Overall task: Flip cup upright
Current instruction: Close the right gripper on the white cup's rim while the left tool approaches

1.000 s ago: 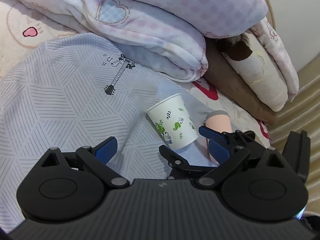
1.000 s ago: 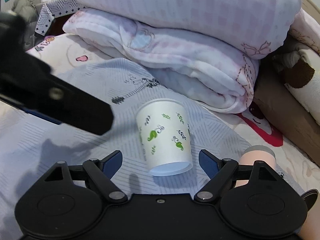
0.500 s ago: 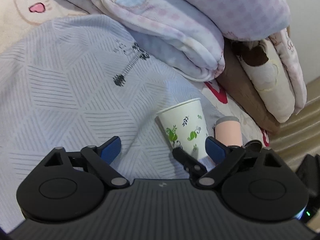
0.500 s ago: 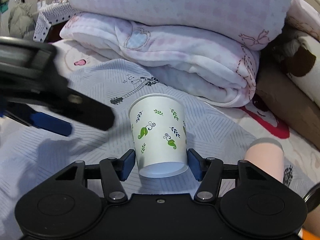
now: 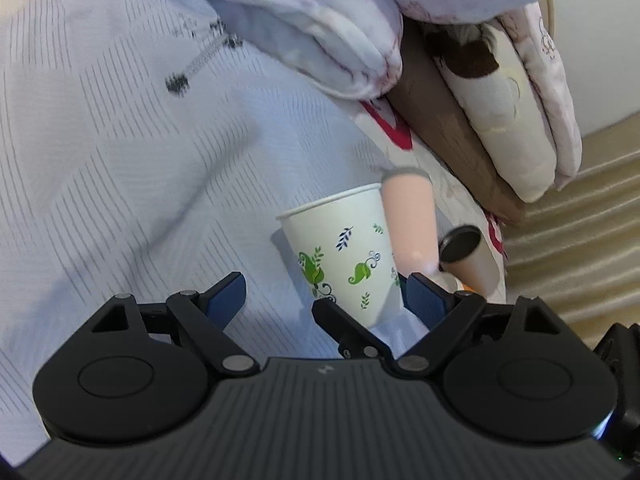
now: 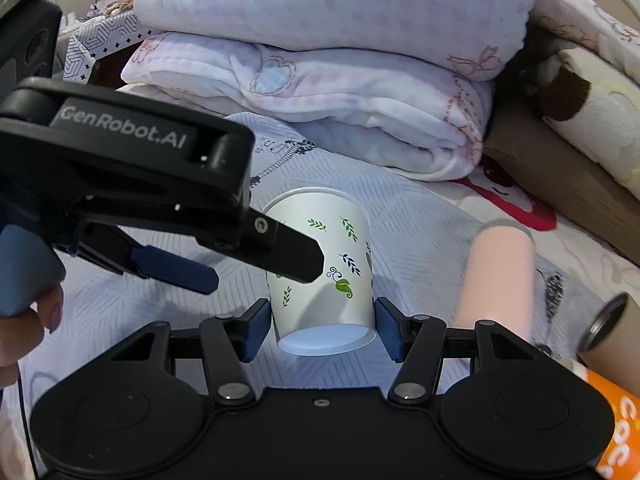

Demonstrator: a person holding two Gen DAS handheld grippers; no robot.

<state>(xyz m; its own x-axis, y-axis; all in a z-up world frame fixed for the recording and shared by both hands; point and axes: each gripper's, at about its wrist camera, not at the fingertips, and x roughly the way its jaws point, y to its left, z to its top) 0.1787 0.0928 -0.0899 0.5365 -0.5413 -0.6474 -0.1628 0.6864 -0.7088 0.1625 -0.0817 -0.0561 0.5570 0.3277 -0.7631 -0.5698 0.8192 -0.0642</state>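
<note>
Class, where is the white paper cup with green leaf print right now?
In the right wrist view, the white paper cup sits between the right gripper fingers, left of the pink cylinder.

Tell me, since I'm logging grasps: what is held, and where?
The right gripper holds the paper cup by its sides near the base; the left gripper holds nothing.

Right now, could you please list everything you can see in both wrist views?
paper cup: one, white with green leaves, between the right gripper's pads
pink tube: one, right of the cup
tan tube: one, dark rim, far right
folded blankets: stack, pink and white, behind the cup
bedsheet: one, grey, lined, underneath
right gripper: one, black, blue pads closed on the cup's base
left gripper: one, black, open, left of the cup
</note>
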